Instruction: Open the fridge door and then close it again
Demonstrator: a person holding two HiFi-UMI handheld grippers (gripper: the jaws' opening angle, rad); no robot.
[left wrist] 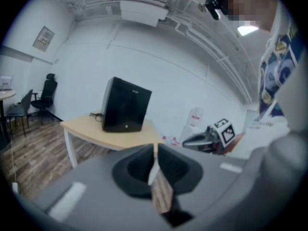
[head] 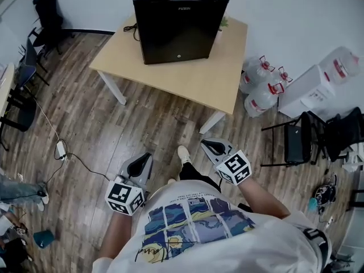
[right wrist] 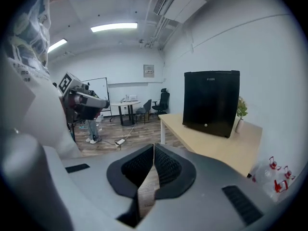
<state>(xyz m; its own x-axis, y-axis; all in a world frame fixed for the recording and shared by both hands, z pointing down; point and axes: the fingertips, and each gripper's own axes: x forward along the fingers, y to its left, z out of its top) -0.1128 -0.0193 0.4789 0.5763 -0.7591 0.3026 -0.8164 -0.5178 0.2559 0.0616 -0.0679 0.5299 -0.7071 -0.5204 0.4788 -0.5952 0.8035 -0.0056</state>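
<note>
Fridge (head: 179,24) stands closed at the desk's (head: 187,75) far edge, well off; your left gripper (head: 142,165) and right gripper (head: 214,147) are both pinched together, empty, so step in and part one before taking the door.

Bright, even light from ceiling strip lights (right wrist: 114,27); shadows soft. Both gripper views bend strongly at the edges, corners black, near foreground blurred. Head view sharp.
</note>
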